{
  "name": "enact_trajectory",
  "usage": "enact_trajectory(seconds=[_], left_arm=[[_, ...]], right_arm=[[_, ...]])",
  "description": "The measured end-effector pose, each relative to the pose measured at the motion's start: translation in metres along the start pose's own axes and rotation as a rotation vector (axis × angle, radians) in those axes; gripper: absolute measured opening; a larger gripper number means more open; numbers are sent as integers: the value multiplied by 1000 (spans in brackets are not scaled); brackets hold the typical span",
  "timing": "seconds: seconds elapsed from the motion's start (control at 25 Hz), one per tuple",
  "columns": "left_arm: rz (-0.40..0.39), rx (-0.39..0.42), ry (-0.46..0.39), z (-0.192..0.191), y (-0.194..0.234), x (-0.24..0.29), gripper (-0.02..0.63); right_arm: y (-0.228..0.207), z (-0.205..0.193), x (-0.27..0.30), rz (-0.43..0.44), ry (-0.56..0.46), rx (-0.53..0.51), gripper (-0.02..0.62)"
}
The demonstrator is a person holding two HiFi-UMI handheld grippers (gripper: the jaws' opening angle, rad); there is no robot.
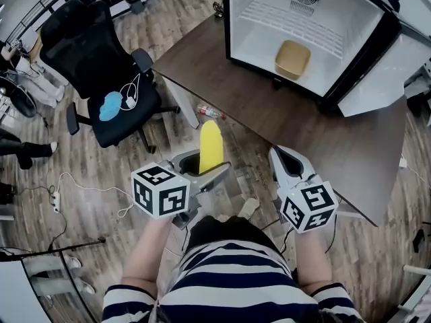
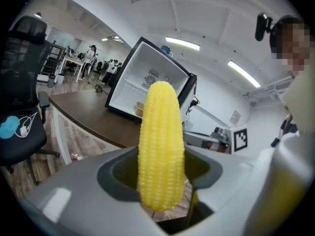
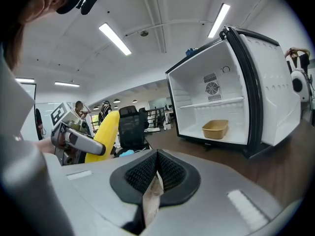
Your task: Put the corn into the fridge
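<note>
The left hand-held gripper clamps the corn; the right hand-held gripper is closed, empty. Next, I think: carry the corn into the open fridge.

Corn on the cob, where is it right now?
The corn is clamped in the left gripper, left of centre in the head view, out over the floor beside the table, well short of the open fridge.

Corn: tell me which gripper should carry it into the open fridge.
Left. The left gripper is shut on the corn, and the fridge stands open ahead on the table. The right gripper is shut and empty, so using it would likely need a handover.
</note>
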State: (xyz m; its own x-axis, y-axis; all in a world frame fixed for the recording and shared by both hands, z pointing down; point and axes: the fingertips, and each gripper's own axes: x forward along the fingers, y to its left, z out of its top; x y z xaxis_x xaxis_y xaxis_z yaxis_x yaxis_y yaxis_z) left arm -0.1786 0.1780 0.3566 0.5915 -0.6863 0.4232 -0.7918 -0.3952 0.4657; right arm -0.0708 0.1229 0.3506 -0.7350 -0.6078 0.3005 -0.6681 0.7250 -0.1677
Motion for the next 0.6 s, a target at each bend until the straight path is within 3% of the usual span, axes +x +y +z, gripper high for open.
enact_trajectory(seconds=[0.6], left_arm=[[-45,120,57,68,-13,114,0]], right_arm=[[-98,42,19,-6,-48,-23,-8]])
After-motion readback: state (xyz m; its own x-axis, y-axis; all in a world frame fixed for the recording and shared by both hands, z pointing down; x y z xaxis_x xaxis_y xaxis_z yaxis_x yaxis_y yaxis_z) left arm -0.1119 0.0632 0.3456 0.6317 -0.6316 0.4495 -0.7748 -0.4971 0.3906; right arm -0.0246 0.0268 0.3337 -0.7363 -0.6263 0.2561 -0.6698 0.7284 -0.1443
